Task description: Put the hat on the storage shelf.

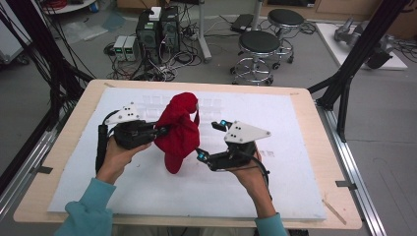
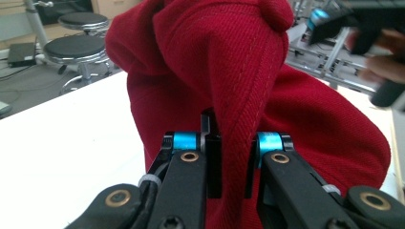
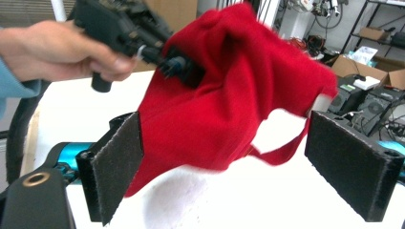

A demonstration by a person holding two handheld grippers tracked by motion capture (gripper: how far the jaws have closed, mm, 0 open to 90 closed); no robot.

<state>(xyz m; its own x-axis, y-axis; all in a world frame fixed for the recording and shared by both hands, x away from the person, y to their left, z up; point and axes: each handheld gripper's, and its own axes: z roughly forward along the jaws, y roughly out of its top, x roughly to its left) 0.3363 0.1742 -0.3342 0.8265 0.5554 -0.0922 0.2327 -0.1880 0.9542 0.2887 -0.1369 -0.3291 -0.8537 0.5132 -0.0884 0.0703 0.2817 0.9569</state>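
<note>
While the white mat (image 1: 275, 187) covers most of the wooden table (image 1: 314, 113), everything that matters sits near its middle, where a red garment (image 1: 178, 129) hangs in a tall bunch, its long axis running nearly upright from a knot-like top down to a hem that trails just above or on the mat; I cannot tell which from the high view. It is held up from the person's left side: the left gripper (image 1: 158, 131) comes in roughly level, its body gripped in the left hand (image 1: 120, 152), and in the left gripper view its jaws are clamped tight on a stitched fold of the cloth (image 2: 239, 143). The right gripper (image 1: 210, 140) is the free one, and the garment lies to its left and slightly beyond it in the high view, near but apart. Its jaws stand wide with nothing between the pads (image 3: 117, 167); in the right gripper view the lower red edge and a thin strap (image 3: 282, 151) hang in the gap's line of sight, farther off. The right hand (image 1: 248, 176) holds it tilted, jaws pointed toward the cloth's lower half. I would judge the next move is a short reach across to catch that hanging lower edge.
</note>
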